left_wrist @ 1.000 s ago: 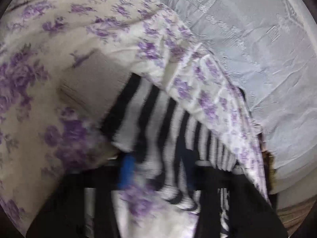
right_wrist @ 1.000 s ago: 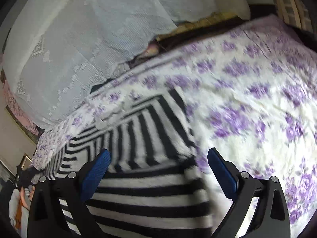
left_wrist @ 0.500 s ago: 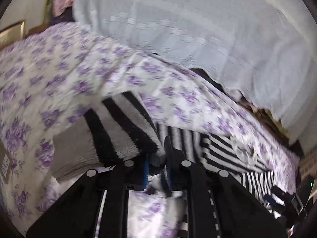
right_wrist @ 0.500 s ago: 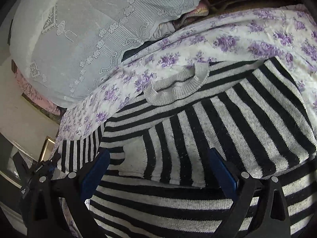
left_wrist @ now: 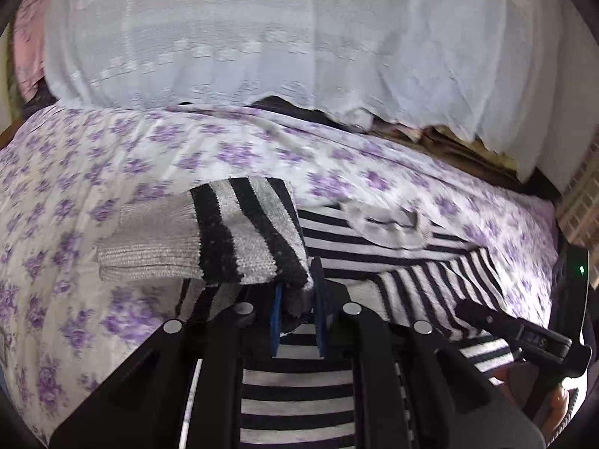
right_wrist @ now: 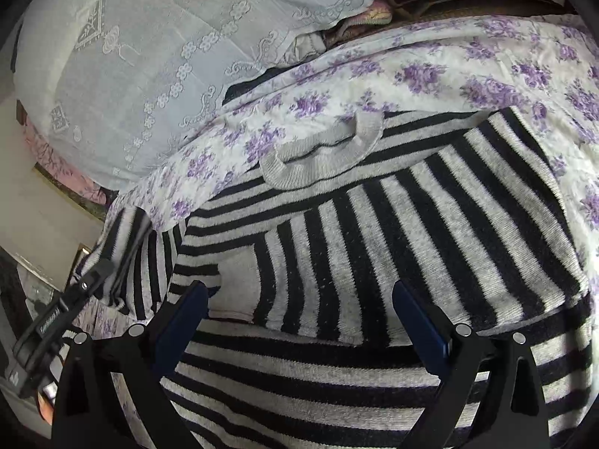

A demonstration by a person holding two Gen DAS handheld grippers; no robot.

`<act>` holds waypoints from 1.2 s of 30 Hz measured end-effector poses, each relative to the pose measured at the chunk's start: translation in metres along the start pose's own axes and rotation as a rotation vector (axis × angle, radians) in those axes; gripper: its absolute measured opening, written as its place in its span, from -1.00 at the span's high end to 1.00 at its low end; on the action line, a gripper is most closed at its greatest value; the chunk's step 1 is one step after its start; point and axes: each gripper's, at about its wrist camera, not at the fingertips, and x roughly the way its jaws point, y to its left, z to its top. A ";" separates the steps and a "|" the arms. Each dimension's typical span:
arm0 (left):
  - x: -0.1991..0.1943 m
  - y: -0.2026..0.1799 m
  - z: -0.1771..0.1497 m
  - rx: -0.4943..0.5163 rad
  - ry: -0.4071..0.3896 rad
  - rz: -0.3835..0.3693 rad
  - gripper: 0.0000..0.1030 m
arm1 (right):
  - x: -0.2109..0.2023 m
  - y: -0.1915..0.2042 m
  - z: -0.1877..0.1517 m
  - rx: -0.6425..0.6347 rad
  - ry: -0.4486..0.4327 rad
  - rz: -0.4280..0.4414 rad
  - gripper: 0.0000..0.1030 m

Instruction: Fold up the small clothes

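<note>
a soft, limp black-and-grey striped knit sweater (right_wrist: 393, 232) lies on the purple-flowered bed (left_wrist: 112, 157). left tool (left_wrist: 297, 310) pinches its sleeve cuff (left_wrist: 202, 239); right tool (right_wrist: 299, 321) hovers spread. thick ribbed edges grip best.

Black-and-grey horizontally striped knit sweater (right_wrist: 374, 247) showing plain light-grey ribbed collar (right_wrist: 322, 157); its raised sleeve (left_wrist: 239, 239) carrying the same black and grey bands, ending in plain pale-grey ribbed cuff (left_wrist: 149, 243). White cotton bedsheet (left_wrist: 112, 164) showing scattered purple flower clusters. Pale bluish-white lace cloth (right_wrist: 142, 45) showing white embroidered flowers and scrolls. Pink patterned fabric (left_wrist: 30, 33) peeking at the edge. Both tools looking black-framed, with blue pads (right_wrist: 423, 318).
</note>
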 end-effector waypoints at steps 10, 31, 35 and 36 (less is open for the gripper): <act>0.025 -0.075 -0.014 0.148 0.065 -0.076 0.75 | -0.009 -0.019 0.008 0.099 0.008 0.127 -0.93; 0.023 -0.058 -0.063 0.168 0.090 -0.097 -0.35 | 0.000 -0.063 0.008 0.294 0.019 0.308 -0.93; 0.017 -0.017 -0.062 0.107 0.071 0.016 -0.53 | 0.004 -0.067 0.002 0.308 0.028 0.316 -0.93; 0.021 -0.006 -0.060 0.081 0.087 0.050 -0.53 | 0.006 -0.066 -0.001 0.288 0.036 0.308 -0.93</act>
